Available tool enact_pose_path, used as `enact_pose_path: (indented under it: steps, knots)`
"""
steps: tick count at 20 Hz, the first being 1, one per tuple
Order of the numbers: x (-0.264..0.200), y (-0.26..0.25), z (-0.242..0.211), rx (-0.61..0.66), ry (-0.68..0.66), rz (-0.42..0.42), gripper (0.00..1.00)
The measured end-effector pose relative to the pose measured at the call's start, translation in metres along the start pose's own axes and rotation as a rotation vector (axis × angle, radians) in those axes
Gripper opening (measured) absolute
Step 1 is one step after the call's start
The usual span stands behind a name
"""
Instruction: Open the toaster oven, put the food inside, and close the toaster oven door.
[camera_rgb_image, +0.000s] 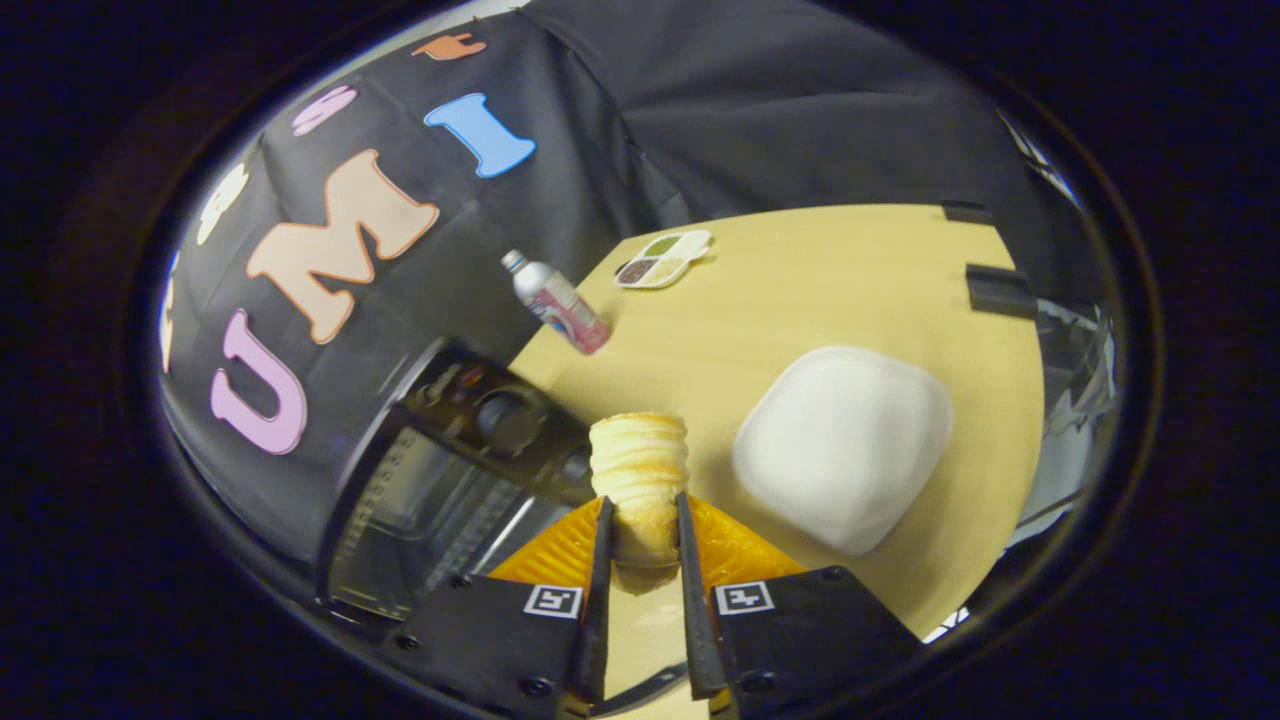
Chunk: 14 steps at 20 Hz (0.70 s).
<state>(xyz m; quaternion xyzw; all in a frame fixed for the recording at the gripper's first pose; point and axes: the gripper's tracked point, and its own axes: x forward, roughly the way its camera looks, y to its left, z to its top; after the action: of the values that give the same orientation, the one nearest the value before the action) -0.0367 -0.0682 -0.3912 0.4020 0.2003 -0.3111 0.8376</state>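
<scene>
My gripper (641, 525) is shut on a golden, ridged bread roll (638, 465), held upright between both fingers above the wooden table (800, 290). The black toaster oven (450, 480) stands just left of the fingers, tilted in this view. Its glass door and rack show, and its knob panel (500, 415) faces me. Whether the door is open or closed is hard to tell from this angle.
A white rounded plate (843, 443) lies on the table right of the roll. Farther back stand a small pink-labelled bottle (560, 302) and a white divided dish (664, 258) with food samples. Black clamps (1000, 290) sit at the table's far right edge.
</scene>
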Motion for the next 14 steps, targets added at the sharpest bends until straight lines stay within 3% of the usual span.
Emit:
enact_pose_path:
  steps: [3, 7, 14]
  knots:
    - [-0.006, 0.057, -0.036, 0.081, 0.021, 0.087, 0.34]
    - [0.002, 0.107, -0.064, 0.106, 0.045, 0.128, 0.34]
    - [0.041, 0.150, -0.098, 0.088, 0.086, 0.187, 0.35]
